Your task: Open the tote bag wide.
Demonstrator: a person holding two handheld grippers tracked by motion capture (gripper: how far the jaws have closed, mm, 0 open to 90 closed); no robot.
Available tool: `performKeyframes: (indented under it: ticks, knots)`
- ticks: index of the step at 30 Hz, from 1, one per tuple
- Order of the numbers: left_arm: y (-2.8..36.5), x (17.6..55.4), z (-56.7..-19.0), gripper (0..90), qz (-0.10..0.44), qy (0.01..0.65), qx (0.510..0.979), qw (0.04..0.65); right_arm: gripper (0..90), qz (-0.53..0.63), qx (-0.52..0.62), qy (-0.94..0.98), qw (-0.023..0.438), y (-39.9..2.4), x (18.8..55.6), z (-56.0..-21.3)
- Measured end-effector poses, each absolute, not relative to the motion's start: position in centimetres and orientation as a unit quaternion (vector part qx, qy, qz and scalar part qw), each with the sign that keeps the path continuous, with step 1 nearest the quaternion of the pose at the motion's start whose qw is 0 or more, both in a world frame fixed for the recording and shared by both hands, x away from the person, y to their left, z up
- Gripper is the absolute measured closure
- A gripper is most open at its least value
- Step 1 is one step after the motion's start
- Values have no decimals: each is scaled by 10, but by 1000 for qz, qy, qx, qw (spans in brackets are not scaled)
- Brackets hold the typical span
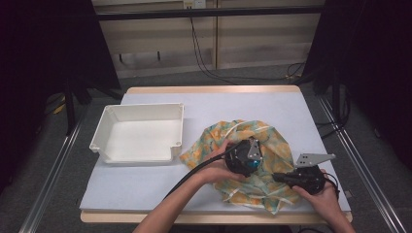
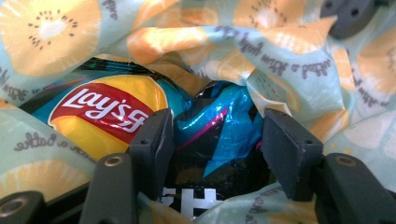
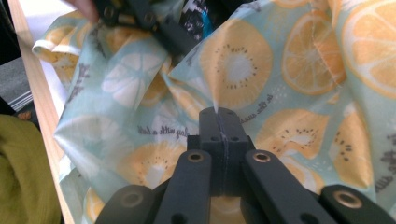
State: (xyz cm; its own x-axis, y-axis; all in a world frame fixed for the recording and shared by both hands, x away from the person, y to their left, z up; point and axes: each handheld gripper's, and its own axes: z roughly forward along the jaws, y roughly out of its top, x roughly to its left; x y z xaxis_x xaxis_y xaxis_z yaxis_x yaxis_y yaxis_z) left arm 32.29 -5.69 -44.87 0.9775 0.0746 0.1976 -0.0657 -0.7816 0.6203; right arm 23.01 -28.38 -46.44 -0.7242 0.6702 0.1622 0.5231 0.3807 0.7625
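Left gripper (image 2: 217,140): inside the mouth of the fruit-print fabric bag (image 1: 262,145), jaws spread either side of a crumpled Lay's chip bag (image 2: 140,116), pads not visibly pressing it
Right gripper (image 3: 219,122): jaws pressed together, pinching a fold of the bag's cloth at its right near edge
Fabric bag: near right on the table (image 1: 204,104)
White bin (image 1: 141,133): left of the bag, apart from it
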Motion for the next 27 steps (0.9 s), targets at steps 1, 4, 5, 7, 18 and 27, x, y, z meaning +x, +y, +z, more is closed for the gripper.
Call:
performKeyframes:
  ticks: [1, 4, 5, 7, 18, 27]
  knots:
    - [-57, 324, -449, 463, 104, 8, 937, 332, 900, 424, 360, 827, 88, -284, 230, -465]
    - [-58, 321, -450, 520, 114, 8, 937, 330, 900, 422, 362, 827, 83, -285, 228, -467]
    - [-58, 322, -450, 541, 114, 10, 937, 330, 900, 422, 362, 827, 84, -284, 228, -467]
    - [-59, 321, -450, 585, 123, 7, 938, 324, 900, 422, 362, 827, 85, -284, 228, -467]
    - [-66, 310, -456, 470, 139, -22, 942, 306, 900, 423, 360, 828, 81, -284, 230, -467]
    - [-71, 305, -459, 533, 165, -32, 943, 286, 900, 421, 360, 829, 82, -283, 230, -468]
